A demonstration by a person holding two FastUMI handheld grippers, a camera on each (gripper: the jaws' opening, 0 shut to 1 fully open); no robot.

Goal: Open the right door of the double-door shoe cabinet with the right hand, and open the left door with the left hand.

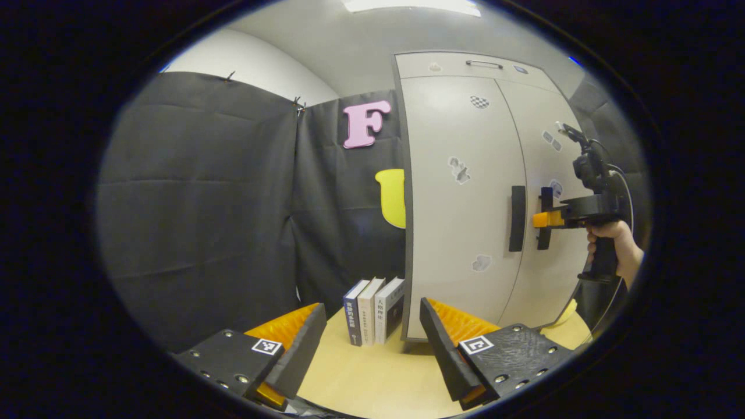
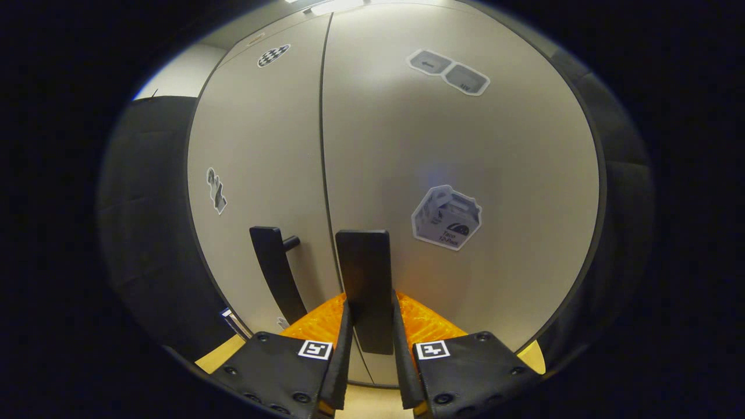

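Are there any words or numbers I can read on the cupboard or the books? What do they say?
Spines of the three upright books: printed characters, too small to read.
White hexagon sticker on the grey right cabinet door: small print, too blurred to read.
Two grey stickers higher up: marks, unreadable.
Black-and-white square tags: patterns, no words.

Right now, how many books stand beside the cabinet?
3: a blue-spined book, a white book and a third book, upright in a row on the tabletop left of the cabinet.
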